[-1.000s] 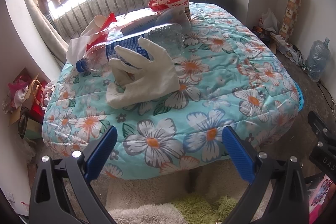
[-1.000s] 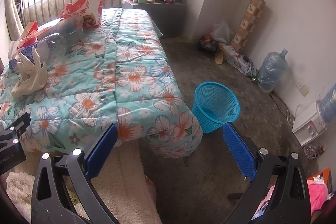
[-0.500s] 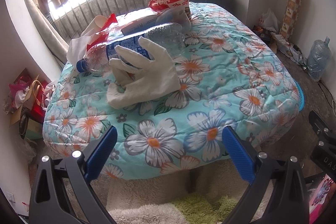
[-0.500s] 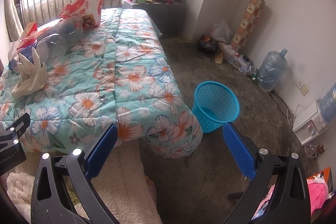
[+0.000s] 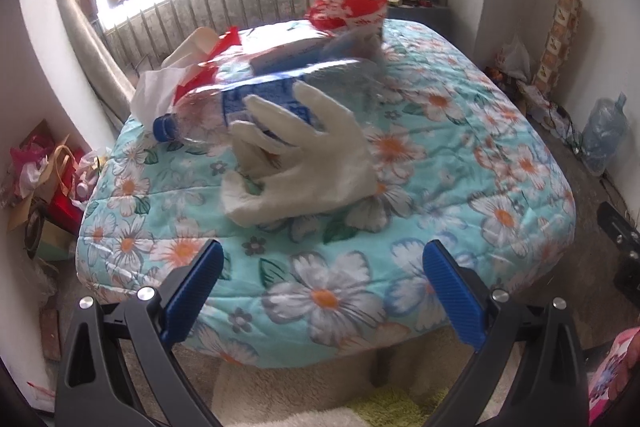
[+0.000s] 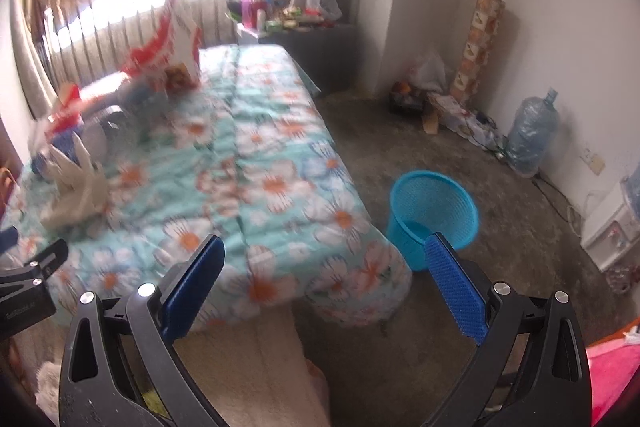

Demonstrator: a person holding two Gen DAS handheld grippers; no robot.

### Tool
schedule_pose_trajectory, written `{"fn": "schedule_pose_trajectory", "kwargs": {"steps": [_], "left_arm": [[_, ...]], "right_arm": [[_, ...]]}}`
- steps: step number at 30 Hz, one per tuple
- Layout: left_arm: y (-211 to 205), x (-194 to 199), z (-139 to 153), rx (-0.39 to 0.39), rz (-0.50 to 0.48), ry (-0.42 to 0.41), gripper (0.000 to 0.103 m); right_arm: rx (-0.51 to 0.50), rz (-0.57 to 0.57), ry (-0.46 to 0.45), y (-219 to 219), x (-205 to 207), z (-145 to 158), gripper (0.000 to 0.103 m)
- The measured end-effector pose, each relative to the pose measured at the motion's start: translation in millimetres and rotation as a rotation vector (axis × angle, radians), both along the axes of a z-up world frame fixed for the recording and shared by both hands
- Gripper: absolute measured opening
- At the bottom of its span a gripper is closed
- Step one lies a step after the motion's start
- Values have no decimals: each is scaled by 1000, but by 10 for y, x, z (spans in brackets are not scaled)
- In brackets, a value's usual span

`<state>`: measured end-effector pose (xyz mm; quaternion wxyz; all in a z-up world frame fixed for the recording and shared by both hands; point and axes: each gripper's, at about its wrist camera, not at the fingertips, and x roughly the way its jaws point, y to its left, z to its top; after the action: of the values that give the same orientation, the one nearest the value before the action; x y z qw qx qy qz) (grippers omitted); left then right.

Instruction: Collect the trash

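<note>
While nothing is yet held, the step in hand looks like the approach to the first piece of trash on the bed [image 5: 500, 195]. Furthest left in the left wrist view, a crumpled white tissue [image 5: 154, 89] lies beside the blue cap of a clear plastic bottle [image 5: 208, 115], which rests on its side on the floral quilt. A pale glove [image 5: 308, 155] is draped against the bottle, its fingers lying over the label. Behind them sit a red and white snack bag [image 5: 348, 11] and more wrappers. The left gripper [image 5: 320, 287] hovers short of the quilt's near edge, its blue pads spread wide and empty, aimed roughly at the glove.

Further right, the right gripper [image 6: 324, 283] also has its jaws spread with nothing between them; it faces the bed's corner, and the blue mesh bin [image 6: 434, 203] stands on the floor just beside that corner. That view is blurred.

Judging by this, the next move calls for the left gripper to advance over the quilt, straddle the glove, and close on the soft fabric without nudging the bottle away.
</note>
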<state>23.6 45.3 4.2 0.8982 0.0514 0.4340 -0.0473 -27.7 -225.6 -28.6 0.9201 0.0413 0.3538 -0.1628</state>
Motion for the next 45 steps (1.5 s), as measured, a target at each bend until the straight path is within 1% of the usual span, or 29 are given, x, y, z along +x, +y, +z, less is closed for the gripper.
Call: {"fn": "schedule_pose_trajectory", "kwargs": {"steps": [3,5,8,10,11,12,14,15,18,21,23,25,27,28,30,31,33,34,35,36,37,39,40,41,42,43,45], "left_arm": [[242,112,20,-51,27,-3,98],[397,173,38,-49,38,-32,98],[627,282,61,-10,56,-79,98],[806,355,81,-20,66,-112,98],[891,381,94,-42,63,-128,98],[1007,420,116,-86,59,-147,98],[1200,518,140,-156,71,-149,98],[1272,574,147,-179,81,-141,98],[1494,801,173,-232,119,-129,98],[1685,1012,215,-271,157,-181,98],[1730,1184,218,-264,140,-177,98],[1727,1401,185,-213,128,-147,98],[1691,1542,161,-181,91,-149,97],[1660,1597,146,-163,70,-151,95],[1594,1708,94,-122,37,-146,86],[1574,1761,67,-110,26,-140,83],[1570,1864,15,-93,29,-122,67],[1576,1898,-10,-92,36,-114,64],[1602,1932,-26,-108,47,-108,59],[1647,1951,-44,-129,57,-103,55],[1673,1967,-47,-147,65,-100,53],[1707,1977,-72,-166,77,-100,44],[1732,1968,-78,-171,78,-101,42],[1740,1966,-83,-178,79,-101,38],[1755,1957,-80,-184,81,-102,34],[1778,1943,-70,-190,82,-105,34],[1820,1904,-33,-203,85,-114,34]], "right_arm": [[67,64,-74,46,110,43,96],[99,104,-100,123,226,51,96],[141,203,-97,345,468,33,96],[186,273,-87,490,622,-2,96],[216,307,-77,554,703,-34,96],[252,342,-61,631,812,-69,95],[310,392,-38,721,924,-118,91],[338,411,-17,771,1017,-159,88],[386,455,16,870,1149,-214,83],[424,487,40,934,1234,-251,79],[456,509,66,970,1308,-286,78],[471,524,90,1014,1381,-330,76],[490,532,115,1037,1456,-374,72],[501,535,126,1033,1474,-396,70],[530,542,154,1046,1514,-441,67],[534,541,165,1077,1558,-480,64],[541,547,182,1093,1580,-509,59],[537,551,185,1103,1579,-513,57],[534,556,186,1115,1576,-516,53],[532,565,189,1124,1567,-509,49],[531,570,192,1131,1563,-505,47],[528,576,199,1161,1601,-527,34],[531,585,203,1178,1589,-531,30],[533,591,208,1233,1627,-536,24],[530,597,210,1284,1628,-552,20],[519,600,208,1304,1620,-549,18],[492,609,203,1371,1585,-524,11]]}}
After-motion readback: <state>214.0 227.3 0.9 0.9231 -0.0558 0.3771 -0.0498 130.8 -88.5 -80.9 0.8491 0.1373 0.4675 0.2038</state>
